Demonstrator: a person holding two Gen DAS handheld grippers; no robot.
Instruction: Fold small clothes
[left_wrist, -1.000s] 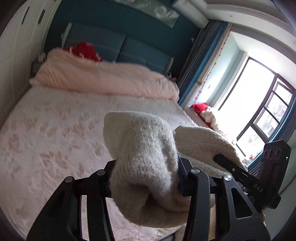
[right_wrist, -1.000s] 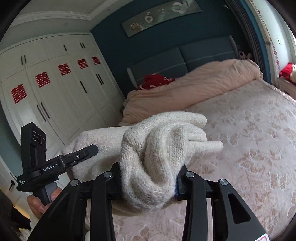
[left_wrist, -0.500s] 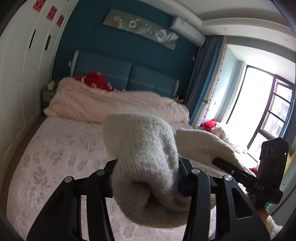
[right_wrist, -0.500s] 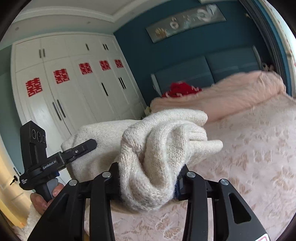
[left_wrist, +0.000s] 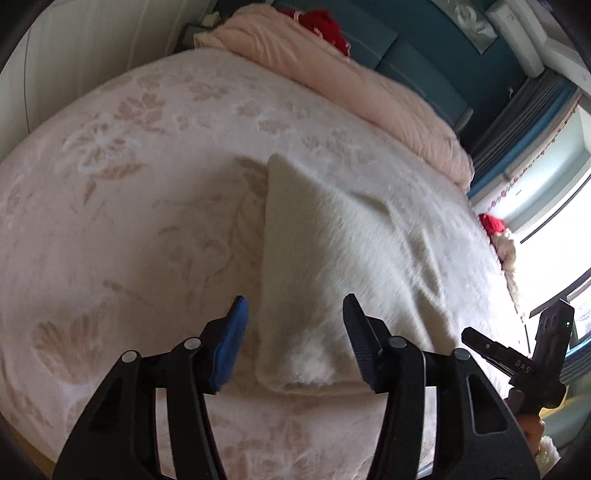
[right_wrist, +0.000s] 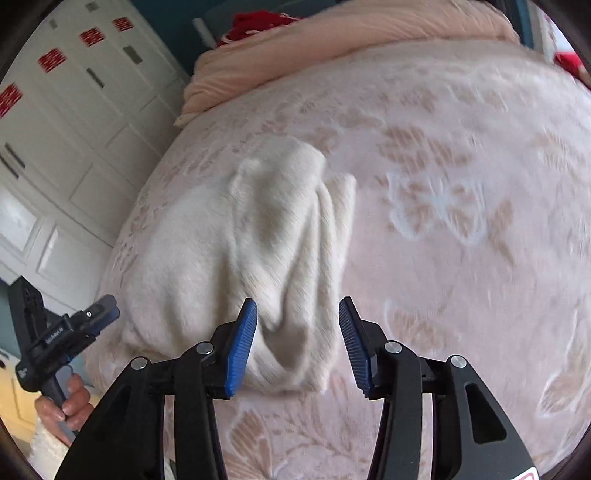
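Note:
A cream knitted garment (left_wrist: 332, 266) lies on the pink flowered bedspread (left_wrist: 129, 166), spread flat with its near edge folded. My left gripper (left_wrist: 295, 314) is open and empty just above that near edge. In the right wrist view the same garment (right_wrist: 240, 251) lies bunched in folds, and my right gripper (right_wrist: 297, 321) is open and empty over its near right corner. Each gripper shows in the other's view: the right one (left_wrist: 517, 362) at the far right, the left one (right_wrist: 74, 325) at the far left, held in a hand.
A rolled pink duvet (left_wrist: 332, 74) and a red item (left_wrist: 321, 22) lie at the head of the bed. White wardrobe doors (right_wrist: 55, 129) stand to the left. A bright window (left_wrist: 561, 240) is to the right.
Both grippers held the garment up in the air; now they have opened and let it go, and it lies on the bed. Both cameras now tilt down at the bedspread.

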